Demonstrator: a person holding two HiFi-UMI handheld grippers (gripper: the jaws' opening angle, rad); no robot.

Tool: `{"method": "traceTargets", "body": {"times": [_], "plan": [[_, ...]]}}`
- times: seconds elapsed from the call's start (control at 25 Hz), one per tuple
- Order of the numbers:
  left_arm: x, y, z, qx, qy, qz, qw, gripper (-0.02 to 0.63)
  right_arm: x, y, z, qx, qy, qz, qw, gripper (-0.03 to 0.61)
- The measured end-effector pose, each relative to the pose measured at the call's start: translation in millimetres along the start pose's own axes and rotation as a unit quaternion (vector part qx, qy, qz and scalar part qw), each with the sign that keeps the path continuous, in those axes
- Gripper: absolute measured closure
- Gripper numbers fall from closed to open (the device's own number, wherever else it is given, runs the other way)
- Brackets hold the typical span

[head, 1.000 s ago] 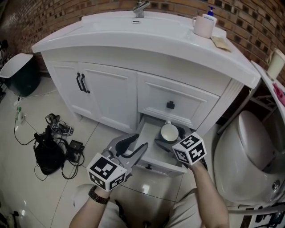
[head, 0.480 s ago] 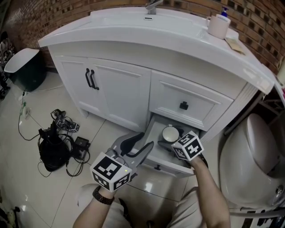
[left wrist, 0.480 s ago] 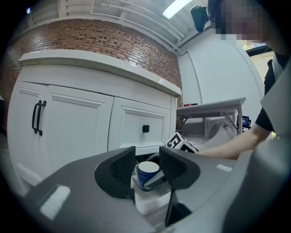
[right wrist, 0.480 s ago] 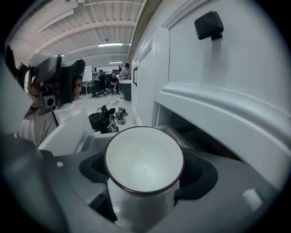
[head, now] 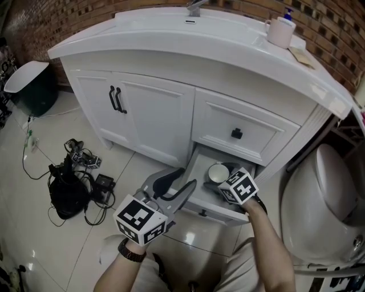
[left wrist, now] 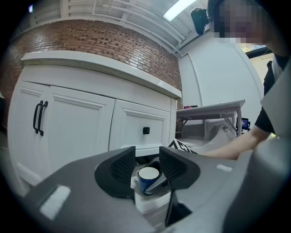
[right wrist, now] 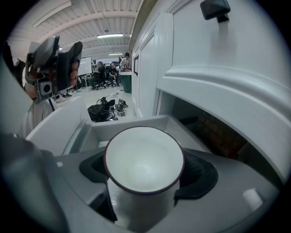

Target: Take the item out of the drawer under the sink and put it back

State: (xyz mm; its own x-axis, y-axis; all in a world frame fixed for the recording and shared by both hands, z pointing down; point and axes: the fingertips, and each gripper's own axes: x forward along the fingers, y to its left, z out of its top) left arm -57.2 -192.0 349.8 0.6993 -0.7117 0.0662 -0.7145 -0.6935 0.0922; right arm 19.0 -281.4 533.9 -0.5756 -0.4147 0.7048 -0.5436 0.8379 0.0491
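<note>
A white vanity cabinet [head: 154, 120] with a sink top is seen against a red brick wall [head: 68, 17]. Its low white drawer [head: 201, 204] on the right side is pulled out. A round enamel cup, dark blue outside and white inside [head: 217, 173], is located within this open drawer, near its back. It cannot be told whether the cup rests on the drawer floor.

The right gripper [head: 223, 181] is reached into the drawer. In the right gripper view, its claw [right wrist: 143, 170] is pinched on the cup [right wrist: 143, 159], with a dark pad pressed to each side of the cup's wall and the mouth turned upward.

The left gripper [head: 181, 178] is held just in front of the drawer, to the left of the right one. Its claw [left wrist: 148, 159] is spread and nothing is held between the ribbed pads [left wrist: 123, 166]; the cup [left wrist: 148, 175] is seen beyond them.

A black bag with cables [head: 68, 191] is lying on the tiled floor [head: 34, 239] at the left.
</note>
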Motion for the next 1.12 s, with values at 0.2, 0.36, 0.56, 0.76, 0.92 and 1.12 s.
{"method": "traceTargets", "body": {"times": [0.2, 0.36, 0.56, 0.76, 0.92, 1.12], "plan": [[-2, 0, 0, 0.000, -0.001, 0.001, 1.0000, 0.433, 1, 0, -2, 0.001, 0.005, 0.000, 1.000, 0.167], [0, 1, -3, 0.000, 0.000, 0.000, 1.0000, 0.433, -1, 0, -9, 0.001, 0.016, 0.002, 1.000, 0.166], [3, -2, -2, 0.001, 0.000, -0.005, 1.0000, 0.433, -4, 2, -14, -0.014, 0.028, 0.002, 0.999, 0.164], [3, -1, -6, 0.002, 0.006, -0.004, 1.0000, 0.428, -14, 0, -9, -0.006, 0.009, 0.006, 1.000, 0.163], [3, 1, -6, 0.004, 0.007, -0.002, 1.0000, 0.428, -26, 0, 1, -0.013, -0.016, 0.002, 1.000, 0.166], [4, 2, -6, 0.005, 0.005, -0.003, 1.0000, 0.428, -56, -6, 18, -0.026, -0.066, -0.031, 0.997, 0.183]]}}
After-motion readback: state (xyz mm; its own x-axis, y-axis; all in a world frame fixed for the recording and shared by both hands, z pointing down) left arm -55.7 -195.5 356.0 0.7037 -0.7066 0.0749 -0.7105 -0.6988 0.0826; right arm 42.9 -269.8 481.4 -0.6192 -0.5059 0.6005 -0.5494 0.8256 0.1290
